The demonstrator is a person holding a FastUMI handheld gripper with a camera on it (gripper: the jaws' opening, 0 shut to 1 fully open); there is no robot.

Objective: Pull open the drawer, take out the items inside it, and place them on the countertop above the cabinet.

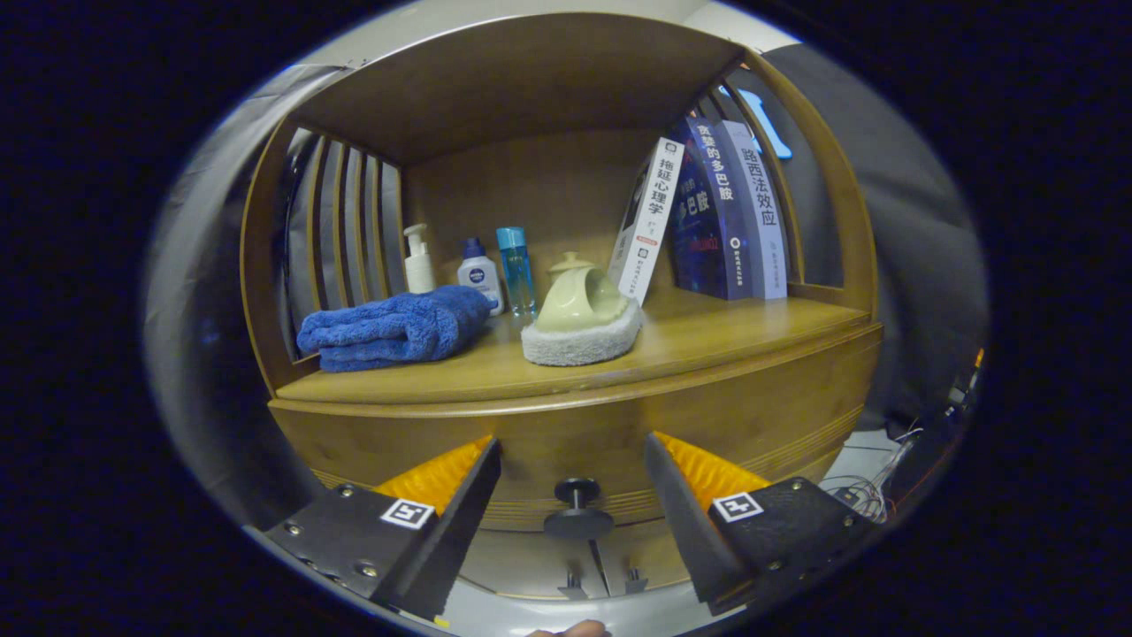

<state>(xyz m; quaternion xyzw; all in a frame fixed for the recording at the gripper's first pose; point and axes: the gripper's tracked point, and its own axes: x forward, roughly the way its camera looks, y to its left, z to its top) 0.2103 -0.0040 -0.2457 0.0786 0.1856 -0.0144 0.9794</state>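
Observation:
A wooden cabinet has a closed drawer (pixel 584 442) with a round dark knob (pixel 577 509) on its front. My gripper (pixel 573 451) is open, its two fingers standing either side of the knob without touching it. The knob sits between the fingers, slightly below their tips. Above the drawer runs the countertop (pixel 725 341), a wooden shelf surface. What lies inside the drawer is hidden.
On the countertop lie a folded blue towel (pixel 393 327), a pump bottle (pixel 418 261), a small white bottle (pixel 479 274), a blue bottle (pixel 516 270), a pale ceramic cup tipped on a white pad (pixel 582 314), and several books (pixel 707 212). Cables (pixel 862 495) trail at the lower right.

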